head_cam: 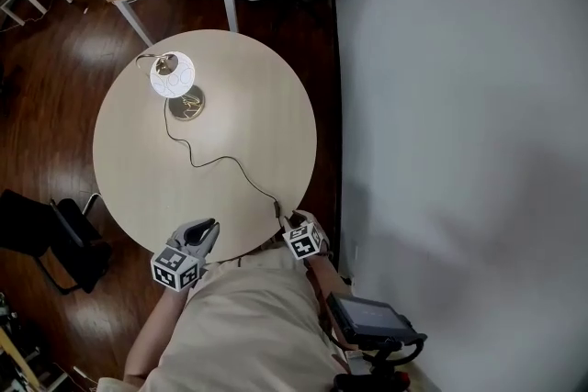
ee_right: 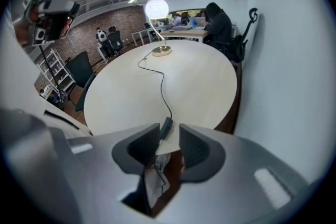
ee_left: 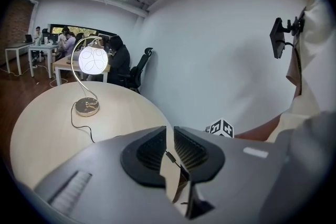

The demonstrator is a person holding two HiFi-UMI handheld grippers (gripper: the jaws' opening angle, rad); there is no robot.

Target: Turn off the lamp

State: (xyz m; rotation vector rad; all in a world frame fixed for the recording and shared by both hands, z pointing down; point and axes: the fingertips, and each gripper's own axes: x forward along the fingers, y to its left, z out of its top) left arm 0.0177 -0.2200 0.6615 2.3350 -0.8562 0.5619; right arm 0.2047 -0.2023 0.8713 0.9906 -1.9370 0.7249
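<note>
Right at the table's near edge, on your side, is where it all happens. Your right gripper (ee_right: 169,136) sits over the right end of that edge with its jaws moderately apart and gripping nothing. The inline switch (ee_right: 166,127) lies just past the tips, lined up with the gap, with no pad on it. Your left gripper (ee_left: 170,139) hangs by the same edge further left, jaws only a sliver apart, empty.

Handling-wise, I'd guess the switch is a small, hard, light bit of plastic on a thin floppy cord (head_cam: 220,162). So it'll probably skate on the smooth table (head_cam: 248,106) if you poke it from one side. Best bet looks like squeezing it across its narrow sides, or pinning it down while you press the button. I can't make out which face the button is on. It lies just inside the rim and the cord drops off the table right there, so a sloppy shove could send it over.

Room: the grey wall (head_cam: 459,106) runs close along the table's right side, so there's little swing that way. Toward the table's middle only the cord lies in your path. A black chair (head_cam: 46,239) stands off the table's near-left, well apart from you.

Far across the table, on its left part, the lamp (head_cam: 173,74) is lit, a globe on a thin curved stem. It looks fragile and tippy, and you needn't reach it.
</note>
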